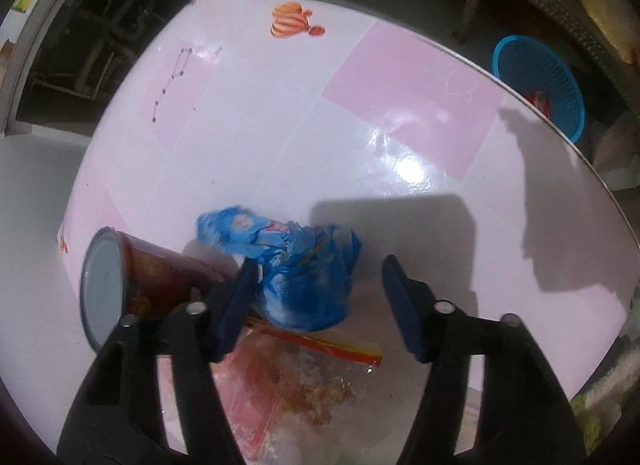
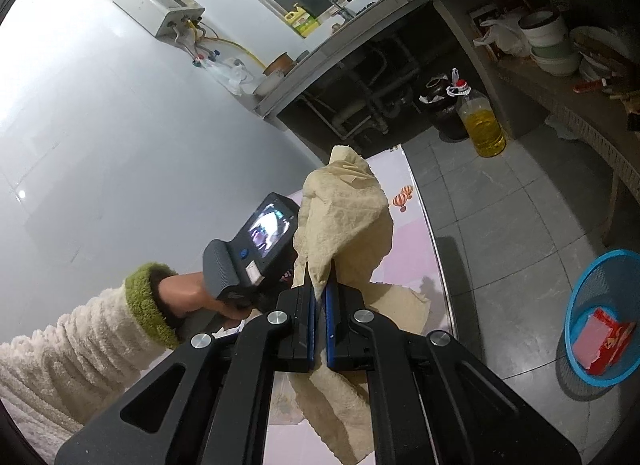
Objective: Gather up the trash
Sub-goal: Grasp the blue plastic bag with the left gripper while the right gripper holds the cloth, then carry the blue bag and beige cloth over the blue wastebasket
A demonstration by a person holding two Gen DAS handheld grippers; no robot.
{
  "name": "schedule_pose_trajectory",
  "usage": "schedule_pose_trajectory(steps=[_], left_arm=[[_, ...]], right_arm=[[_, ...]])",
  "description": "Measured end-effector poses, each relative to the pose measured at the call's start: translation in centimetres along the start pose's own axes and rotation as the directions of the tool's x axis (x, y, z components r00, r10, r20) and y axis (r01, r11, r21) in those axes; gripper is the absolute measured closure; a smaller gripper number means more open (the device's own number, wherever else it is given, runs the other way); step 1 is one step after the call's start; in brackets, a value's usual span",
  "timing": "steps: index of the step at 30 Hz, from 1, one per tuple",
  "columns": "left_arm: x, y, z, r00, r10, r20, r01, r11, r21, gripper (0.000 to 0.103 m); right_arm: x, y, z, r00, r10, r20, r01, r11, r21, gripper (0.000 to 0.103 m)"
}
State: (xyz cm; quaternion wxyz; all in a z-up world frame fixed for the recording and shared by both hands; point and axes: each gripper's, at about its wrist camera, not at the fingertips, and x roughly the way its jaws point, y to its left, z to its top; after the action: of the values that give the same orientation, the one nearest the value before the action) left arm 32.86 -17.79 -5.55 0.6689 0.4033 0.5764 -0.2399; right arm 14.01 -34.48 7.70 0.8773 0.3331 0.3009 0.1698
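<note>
Left wrist view: left tool (image 1: 320,297) spread wide over the pink tabletop (image 1: 400,113), gripping nothing.
Blue wrapper (image 1: 296,265): crumpled between the fingers, touching the left one.
Red can (image 1: 132,281): on its side, just beside the wrapper.
Clear bag (image 1: 304,381): flat under the tool.
Right tool (image 2: 320,297): pinched on a beige paper towel (image 2: 344,217), lifted above the tabletop.
Blue basket (image 2: 600,321): on the floor, red box (image 2: 602,339) inside.

no readable text, labels, brands or numbers anywhere
</note>
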Motion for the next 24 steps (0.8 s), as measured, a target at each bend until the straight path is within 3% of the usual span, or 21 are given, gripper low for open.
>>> schedule_pose_trajectory(steps=[5, 12, 20, 24], left_arm=[[0.2, 0.0, 0.8, 0.999, -0.034, -0.014, 0.033, 0.999, -0.021, 0.062], [-0.5, -0.5, 1.5, 0.999, -0.025, 0.033, 0.026, 0.999, -0.021, 0.074], [-3.0, -0.7, 1.1, 0.993, 0.005, 0.120, -0.002, 1.000, -0.027, 0.079], [-5.4, -0.1, 1.0, 0.982, 0.010, 0.191, 0.000, 0.998, -0.055, 0.079]], right_arm=[[-0.5, -0.9, -0.2, 1.000, 0.006, 0.013, -0.007, 1.000, 0.024, 0.099], [-1.5, -1.9, -0.8, 1.000, 0.006, 0.024, -0.007, 0.999, 0.043, 0.099], [-2.4, -2.6, -1.2, 0.999, 0.003, 0.037, -0.005, 0.998, 0.059, 0.099], [-2.8, -2.9, -1.0, 0.999, -0.001, 0.049, -0.002, 0.998, 0.063, 0.099]])
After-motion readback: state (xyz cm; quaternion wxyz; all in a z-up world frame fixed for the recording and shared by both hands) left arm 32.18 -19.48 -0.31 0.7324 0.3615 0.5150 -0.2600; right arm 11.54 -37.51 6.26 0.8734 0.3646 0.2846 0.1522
